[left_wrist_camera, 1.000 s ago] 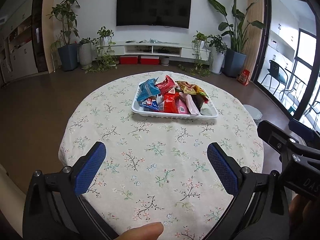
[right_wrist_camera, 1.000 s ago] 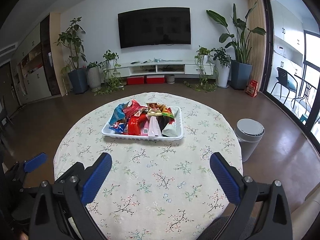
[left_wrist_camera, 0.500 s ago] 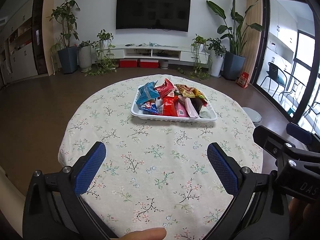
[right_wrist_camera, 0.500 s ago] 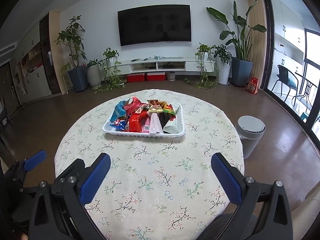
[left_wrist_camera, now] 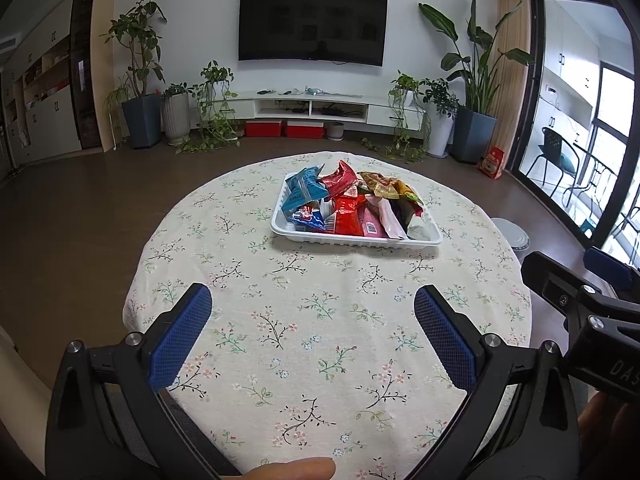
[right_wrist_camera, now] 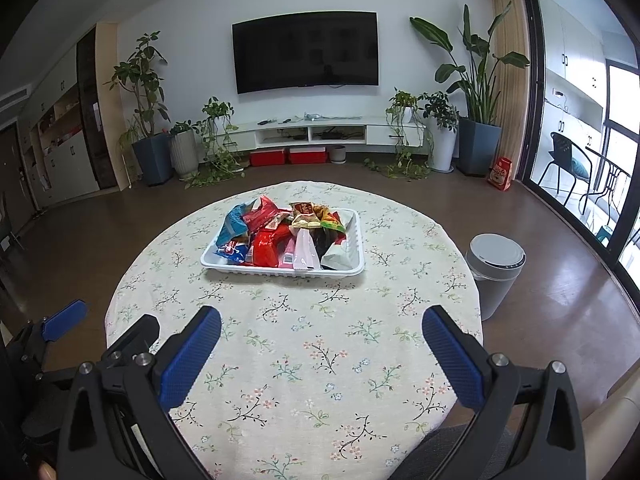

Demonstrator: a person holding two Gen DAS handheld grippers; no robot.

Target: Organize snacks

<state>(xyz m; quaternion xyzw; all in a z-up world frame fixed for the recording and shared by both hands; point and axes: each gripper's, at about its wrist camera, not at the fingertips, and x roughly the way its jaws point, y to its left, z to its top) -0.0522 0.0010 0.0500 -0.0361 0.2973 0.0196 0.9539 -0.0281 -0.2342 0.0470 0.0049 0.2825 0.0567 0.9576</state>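
A white tray [left_wrist_camera: 320, 237] [right_wrist_camera: 348, 270] heaped with several snack packets sits on the far half of a round table with a flowered cloth [left_wrist_camera: 320, 320] [right_wrist_camera: 312, 340]. Among them are a blue packet [left_wrist_camera: 303, 192] [right_wrist_camera: 232, 226], a red packet [left_wrist_camera: 347, 216] [right_wrist_camera: 266, 250] and a pale pink packet [left_wrist_camera: 390, 218] [right_wrist_camera: 306, 250]. My left gripper [left_wrist_camera: 312, 320] hovers open over the near part of the table, well short of the tray. Beside it, my right gripper [right_wrist_camera: 320, 340] is likewise open and holds nothing.
A grey lidded bin [right_wrist_camera: 494, 268] stands on the floor to the right of the table. Potted plants [right_wrist_camera: 148, 128], a low white TV unit [right_wrist_camera: 316, 136] and a wall TV [right_wrist_camera: 306, 50] line the far wall. A person's fingertip [left_wrist_camera: 288, 469] shows at the bottom edge.
Both grippers have drawn back and risen slightly, so the tray sits a little farther off. Their jaws stay equally wide.
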